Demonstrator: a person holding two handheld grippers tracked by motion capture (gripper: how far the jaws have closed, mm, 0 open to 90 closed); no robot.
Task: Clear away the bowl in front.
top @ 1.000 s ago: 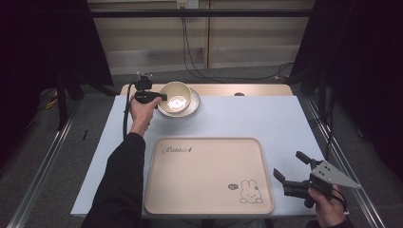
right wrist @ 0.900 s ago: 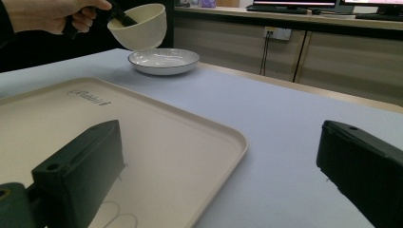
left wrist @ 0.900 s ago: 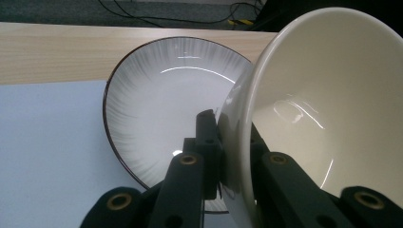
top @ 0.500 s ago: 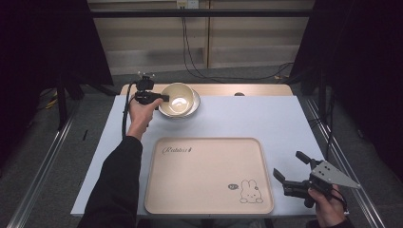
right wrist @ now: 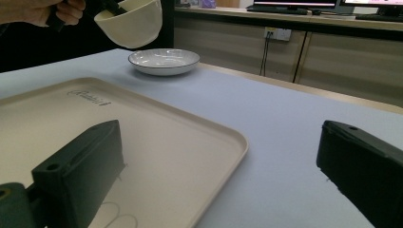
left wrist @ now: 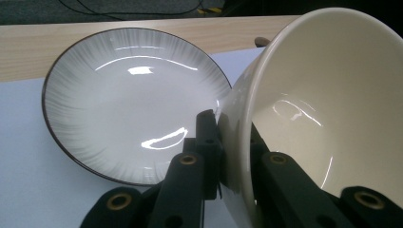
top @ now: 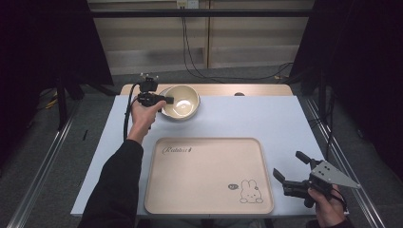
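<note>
The left gripper (left wrist: 228,156) has its black fingers (left wrist: 183,190) clamped on the rim of a cream ceramic bowl (left wrist: 323,109), one inside, one outside. The right gripper view shows that bowl lifted and tilted above a shallow white plate with a dark rim (right wrist: 164,61); the high view hides the plate beneath the bowl. Near the bowl lies a beige plastic tray with a rabbit drawing (top: 204,180). Beside the tray, the right gripper (top: 292,171) hangs with fingers wide, holding nothing. A pale blue worktop (top: 266,118) carries everything; cables trail behind it.
</note>
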